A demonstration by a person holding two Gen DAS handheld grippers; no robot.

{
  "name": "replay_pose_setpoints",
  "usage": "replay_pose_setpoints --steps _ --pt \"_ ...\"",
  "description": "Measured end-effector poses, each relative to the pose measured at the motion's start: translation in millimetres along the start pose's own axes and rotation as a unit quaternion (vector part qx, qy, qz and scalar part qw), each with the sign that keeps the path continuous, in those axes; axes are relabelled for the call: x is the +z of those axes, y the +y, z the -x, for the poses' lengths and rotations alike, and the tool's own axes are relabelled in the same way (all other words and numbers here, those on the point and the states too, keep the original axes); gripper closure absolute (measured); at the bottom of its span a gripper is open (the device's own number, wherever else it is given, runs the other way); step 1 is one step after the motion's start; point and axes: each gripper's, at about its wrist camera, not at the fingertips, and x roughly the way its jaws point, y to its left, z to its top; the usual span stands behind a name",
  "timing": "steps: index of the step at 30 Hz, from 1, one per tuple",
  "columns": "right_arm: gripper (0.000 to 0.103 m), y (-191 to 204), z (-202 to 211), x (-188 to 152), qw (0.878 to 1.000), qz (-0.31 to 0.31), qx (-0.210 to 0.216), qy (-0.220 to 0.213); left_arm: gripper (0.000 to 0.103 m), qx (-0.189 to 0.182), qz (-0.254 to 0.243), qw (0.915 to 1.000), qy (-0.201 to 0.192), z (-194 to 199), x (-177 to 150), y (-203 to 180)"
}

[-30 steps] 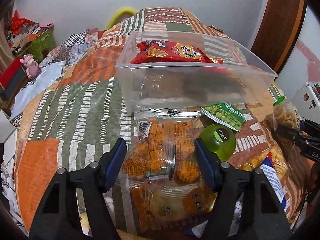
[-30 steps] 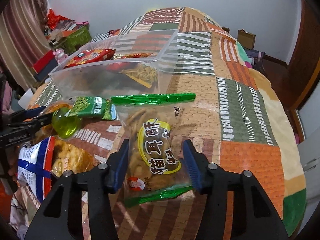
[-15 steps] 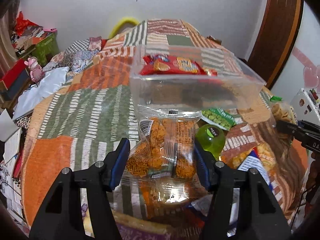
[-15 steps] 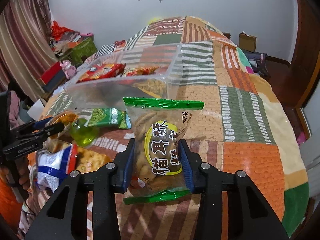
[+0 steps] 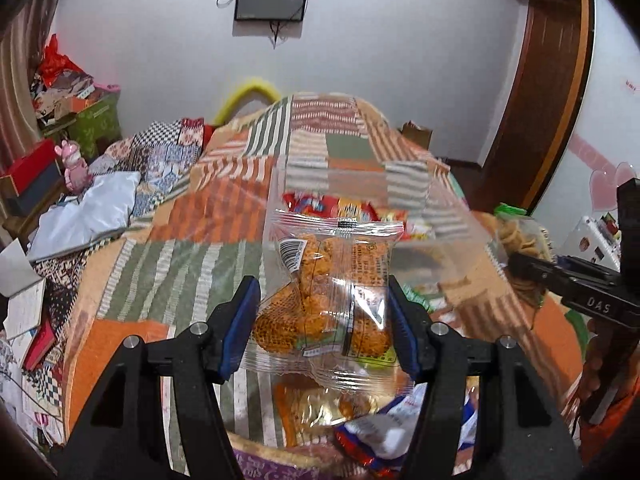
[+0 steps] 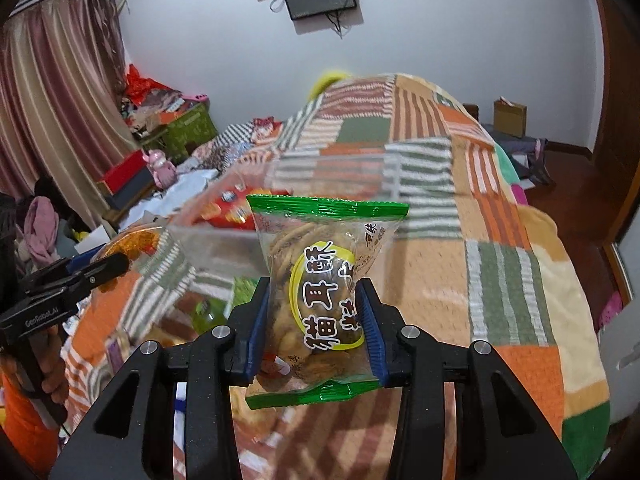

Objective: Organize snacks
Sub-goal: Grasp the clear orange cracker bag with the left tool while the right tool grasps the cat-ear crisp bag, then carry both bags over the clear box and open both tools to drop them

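My left gripper (image 5: 322, 312) is shut on a clear bag of orange snacks (image 5: 332, 264), held upright above the patchwork bedspread (image 5: 176, 272). My right gripper (image 6: 314, 296) is shut on a green-edged bag of brown biscuits (image 6: 320, 248), also lifted clear of the bed. Just beyond both bags stands a clear plastic bin (image 5: 440, 216) with red snack packets (image 5: 320, 204) inside. In the right wrist view the same bin (image 6: 216, 248) lies left of the bag, and the left gripper (image 6: 116, 262) shows at the left edge.
Loose snack packets (image 5: 360, 420) lie on the bed under the left gripper. A green bottle (image 6: 206, 316) and a green packet (image 6: 244, 288) sit before the bin. Boxes, a pink toy (image 5: 74, 164) and clutter crowd the floor on the left. A wooden door (image 5: 548, 100) is on the right.
Both grippers closed tighter on their bags and rose, lifting them off the bedspread. The bin and bed now sit lower behind the bags.
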Motion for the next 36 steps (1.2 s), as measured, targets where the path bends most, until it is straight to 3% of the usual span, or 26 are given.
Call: replay_pose_setpoints --steps 9,17,36 --pt "0.065 11.8 -15.6 32.1 1.000 0.011 0.013 -0.021 0.042 -0.008 0.000 0.9997 -0.022 -13.8 30.4 -4.3" --pt "0.065 11.4 -35.1 54.9 0.999 0.017 0.007 -0.030 0.042 -0.029 -0.009 0.9993 -0.020 -41.8 50.7 -15.5" --pt "0.065 -1.6 -88.8 63.0 0.999 0.024 -0.023 0.009 0.042 -0.051 -0.036 0.9979 0.016 -114.5 66.4 -50.2"
